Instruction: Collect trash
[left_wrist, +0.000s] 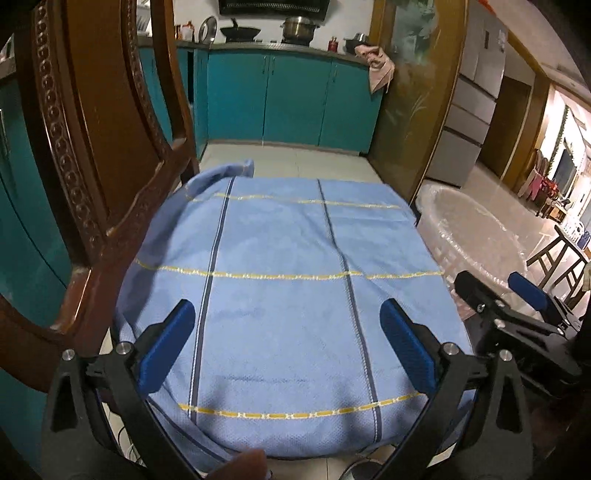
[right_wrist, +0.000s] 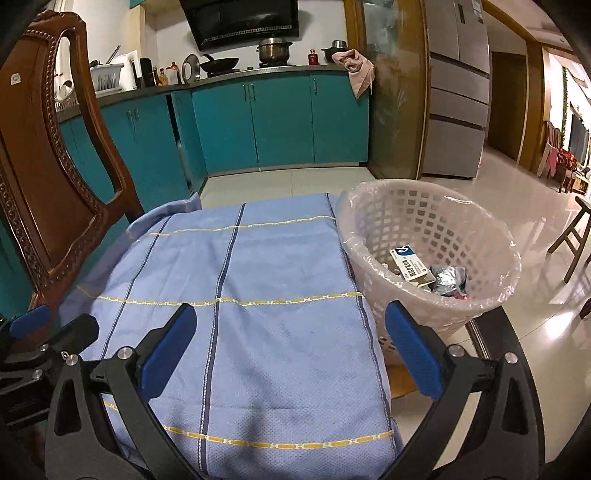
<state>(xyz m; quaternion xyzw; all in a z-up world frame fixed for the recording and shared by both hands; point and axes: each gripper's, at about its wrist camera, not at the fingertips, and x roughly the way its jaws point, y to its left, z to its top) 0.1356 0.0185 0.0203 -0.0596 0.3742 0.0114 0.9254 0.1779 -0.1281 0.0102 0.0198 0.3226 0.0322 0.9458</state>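
Blue cloth (right_wrist: 236, 314) bare — both grippers, left (left_wrist: 287, 345) & right (right_wrist: 290, 347), gape wide w/ nothing held; trash sits in lined basket (right_wrist: 369, 225).

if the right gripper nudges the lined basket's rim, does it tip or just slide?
Likely slides or rocks rather than standing firm: the basket is thin perforated plastic holding only a carton and some wrappers, so it looks light. The glossy floor tiles probably give little grip. The loose liner over the rim may slip under the pads.
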